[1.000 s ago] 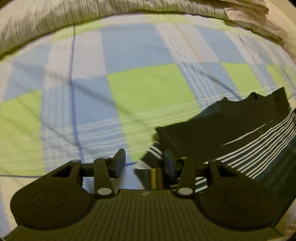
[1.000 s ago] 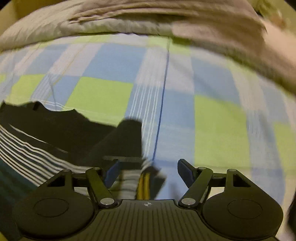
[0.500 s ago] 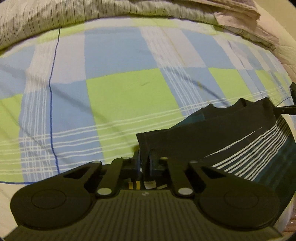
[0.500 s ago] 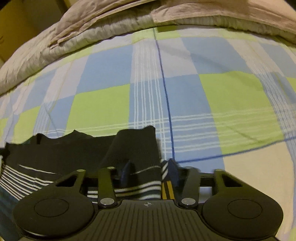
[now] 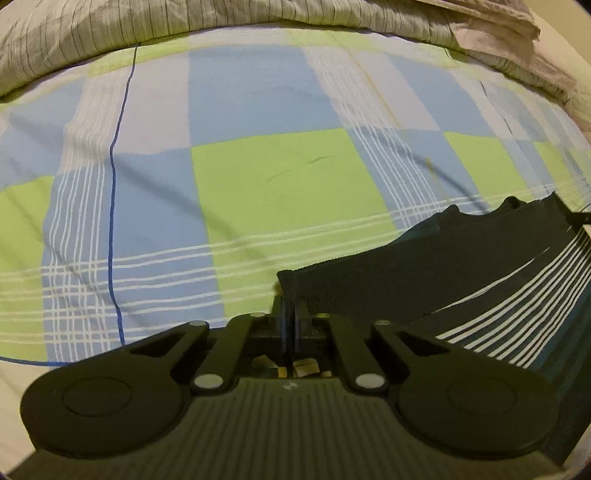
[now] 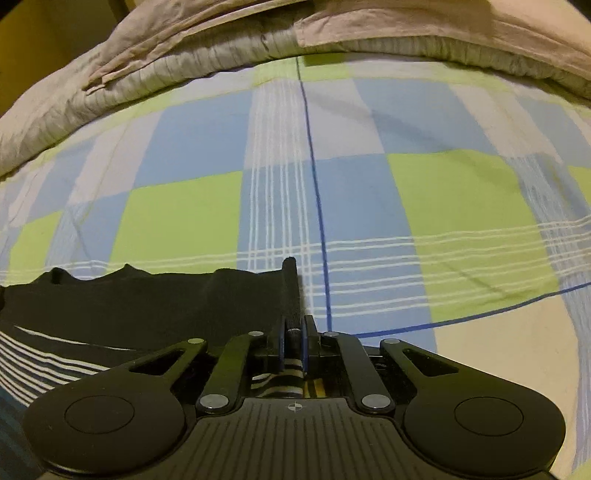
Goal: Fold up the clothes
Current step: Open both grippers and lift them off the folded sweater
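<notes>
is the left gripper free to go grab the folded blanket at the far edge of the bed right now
Probably not yet. The left gripper is shut on a corner of the dark striped garment, so it would drag that along. The checked sheet toward the blanket looks unobstructed.

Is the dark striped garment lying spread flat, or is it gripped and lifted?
Gripped. The left gripper and right gripper are each shut on an end of the dark striped garment, which stretches between them. Lifted: cannot tell.

Both wrist views low, close over checked bedsheet (image 5: 280, 177), facing quilt (image 6: 221, 55); probably shared
</notes>
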Tool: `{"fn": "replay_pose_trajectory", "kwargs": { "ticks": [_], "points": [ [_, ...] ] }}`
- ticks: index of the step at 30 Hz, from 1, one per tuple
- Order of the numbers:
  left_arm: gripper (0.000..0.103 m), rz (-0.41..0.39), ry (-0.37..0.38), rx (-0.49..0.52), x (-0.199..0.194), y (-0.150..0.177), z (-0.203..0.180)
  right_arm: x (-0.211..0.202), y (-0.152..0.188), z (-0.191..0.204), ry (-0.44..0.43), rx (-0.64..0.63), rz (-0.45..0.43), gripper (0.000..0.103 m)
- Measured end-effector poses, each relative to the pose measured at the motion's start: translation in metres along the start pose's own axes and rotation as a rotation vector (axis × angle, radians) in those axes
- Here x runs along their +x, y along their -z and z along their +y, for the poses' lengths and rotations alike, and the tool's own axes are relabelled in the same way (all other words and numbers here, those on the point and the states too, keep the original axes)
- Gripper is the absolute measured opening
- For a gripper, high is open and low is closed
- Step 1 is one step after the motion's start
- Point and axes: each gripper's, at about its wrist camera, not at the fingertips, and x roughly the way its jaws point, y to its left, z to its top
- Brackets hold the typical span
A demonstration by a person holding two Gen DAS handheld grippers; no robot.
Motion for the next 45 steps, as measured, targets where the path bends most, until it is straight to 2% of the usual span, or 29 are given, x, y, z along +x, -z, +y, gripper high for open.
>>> {"fn": "replay_pose_trajectory", "kwargs": {
  "ticks": [1, 2, 4, 6, 8, 11, 14, 17, 21, 24, 26, 28, 32, 35, 37, 38, 39, 40, 41, 43, 45],
  "points": [
    [0.013, 0.001, -0.013, 0.0, -0.002, 0.0, 0.001, -0.004, 0.0, 0.002, 0.022, -0.008, -0.008, 0.014],
    [0.022, 0.007, -0.028, -0.004, -0.006, 0.0, 0.003, -0.009, 0.001, 0.006, 0.05, -0.02, -0.015, 0.037],
    [0.023, 0.022, -0.053, -0.011, -0.015, 0.004, 0.006, -0.026, 0.005, 0.013, 0.121, -0.04, -0.046, 0.056],
    [0.021, 0.024, -0.08, 0.023, -0.03, 0.012, 0.006, -0.043, 0.01, 0.022, 0.139, -0.062, -0.058, 0.056],
    [0.021, 0.01, -0.072, 0.085, -0.049, 0.025, 0.002, -0.063, 0.022, 0.037, 0.113, -0.077, -0.074, 0.056],
    [0.021, -0.003, 0.015, 0.194, -0.078, 0.052, -0.015, -0.088, 0.049, 0.067, -0.012, -0.081, -0.069, 0.056],
    [0.021, 0.055, 0.117, 0.327, -0.09, 0.086, -0.04, -0.1, 0.086, 0.093, -0.132, -0.077, -0.001, 0.056],
    [0.021, 0.103, 0.163, 0.426, -0.086, 0.121, -0.057, -0.1, 0.127, 0.1, -0.135, -0.051, 0.071, 0.056],
    [0.022, 0.101, 0.135, 0.466, -0.079, 0.137, -0.056, -0.102, 0.176, 0.081, -0.003, -0.048, 0.134, 0.056],
    [0.022, 0.102, 0.114, 0.484, -0.089, 0.133, -0.053, -0.12, 0.193, 0.05, 0.104, 0.066, 0.133, 0.056],
    [0.021, 0.072, 0.086, 0.528, -0.099, 0.134, -0.056, -0.137, 0.199, 0.039, 0.156, 0.091, 0.115, 0.056],
    [0.024, 0.019, 0.062, 0.611, -0.116, 0.143, -0.062, -0.15, 0.203, 0.035, 0.155, 0.078, 0.096, 0.056],
    [0.035, -0.064, 0.049, 0.876, -0.143, 0.183, -0.087, -0.15, 0.211, 0.046, 0.145, -0.077, 0.09, 0.056],
    [0.044, -0.052, 0.02, 1.065, -0.14, 0.223, -0.107, -0.132, 0.217, 0.049, 0.102, -0.149, 0.102, 0.056],
    [0.044, -0.044, -0.035, 1.182, -0.129, 0.246, -0.117, -0.119, 0.222, 0.049, 0.076, -0.182, 0.107, 0.056],
    [0.039, -0.035, -0.079, 1.226, -0.12, 0.253, -0.121, -0.114, 0.223, 0.045, 0.069, -0.173, 0.107, 0.056],
    [0.027, -0.017, -0.122, 1.244, -0.111, 0.257, -0.121, -0.109, 0.223, 0.04, 0.064, -0.156, 0.108, 0.054],
    [0.026, 0.001, -0.157, 1.235, -0.103, 0.256, -0.119, -0.106, 0.222, 0.032, 0.067, -0.13, 0.107, 0.038],
    [0.026, 0.011, -0.17, 1.207, -0.099, 0.253, -0.115, -0.105, 0.219, 0.02, 0.079, -0.093, 0.106, 0.035],
    [0.026, 0.029, -0.174, 1.165, -0.097, 0.246, -0.113, -0.105, 0.213, 0.002, 0.079, -0.033, 0.1, 0.035],
    [0.017, 0.032, -0.19, 1.161, -0.1, 0.244, -0.116, -0.109, 0.212, 0.001, 0.075, -0.077, 0.103, 0.035]
  ]
}}
